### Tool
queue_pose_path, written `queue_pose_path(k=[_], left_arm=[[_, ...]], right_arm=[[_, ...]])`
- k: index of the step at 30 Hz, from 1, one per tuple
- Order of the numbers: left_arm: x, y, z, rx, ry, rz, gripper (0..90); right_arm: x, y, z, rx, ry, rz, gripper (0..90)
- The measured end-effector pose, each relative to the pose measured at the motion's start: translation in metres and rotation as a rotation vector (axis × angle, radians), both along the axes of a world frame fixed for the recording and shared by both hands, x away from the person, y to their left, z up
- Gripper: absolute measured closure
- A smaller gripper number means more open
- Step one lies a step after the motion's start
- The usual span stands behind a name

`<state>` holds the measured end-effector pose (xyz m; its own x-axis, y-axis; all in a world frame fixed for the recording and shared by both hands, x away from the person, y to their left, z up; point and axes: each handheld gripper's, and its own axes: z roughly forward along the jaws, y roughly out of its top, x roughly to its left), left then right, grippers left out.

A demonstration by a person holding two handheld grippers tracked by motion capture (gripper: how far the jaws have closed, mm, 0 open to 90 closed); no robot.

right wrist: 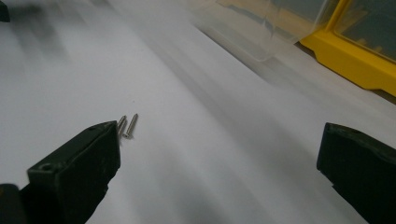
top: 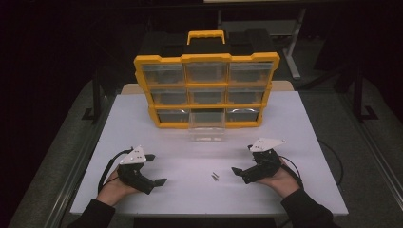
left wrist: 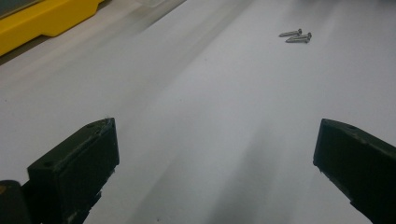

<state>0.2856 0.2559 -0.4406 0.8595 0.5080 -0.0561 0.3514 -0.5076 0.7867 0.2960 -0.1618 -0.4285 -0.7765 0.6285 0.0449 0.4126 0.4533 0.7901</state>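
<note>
Two small screws (top: 215,176) are lying side by side on the white worktop (top: 190,190) in the high view, between the left gripper (top: 153,168) and the right gripper (top: 242,160), nearer the right one and well short of the clear drawer (top: 206,128) that is sticking out of the yellow organiser (top: 205,90); both grippers are resting spread wide and holding nothing. They are so thin and so close together that, in my judgement, a closing gripper is risking catching both at once, or flicking one away across the smooth surface. In the left gripper view the screws (left wrist: 295,36) are sitting well ahead and off to the right of the open jaws, so a straight reach is likely missing them. In the right gripper view the screws (right wrist: 127,125) are lying just beyond the tip of the left jaw rather than between the two, so closing now is probably nudging them aside; the drawer (right wrist: 261,28) is waiting farther off.
</note>
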Motion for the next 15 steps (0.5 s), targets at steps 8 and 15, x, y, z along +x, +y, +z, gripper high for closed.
queue_pose_path(k=[8,15], left_arm=[[0.001,0.001,0.0,-0.003,0.004,0.007,0.0],[0.001,0.002,0.0,-0.006,0.007,0.021,0.0]], right_arm=[[0.004,0.008,0.002,-0.004,-0.007,0.016,0.0],[0.007,0.018,0.002,-0.014,0.0,0.029,0.0]])
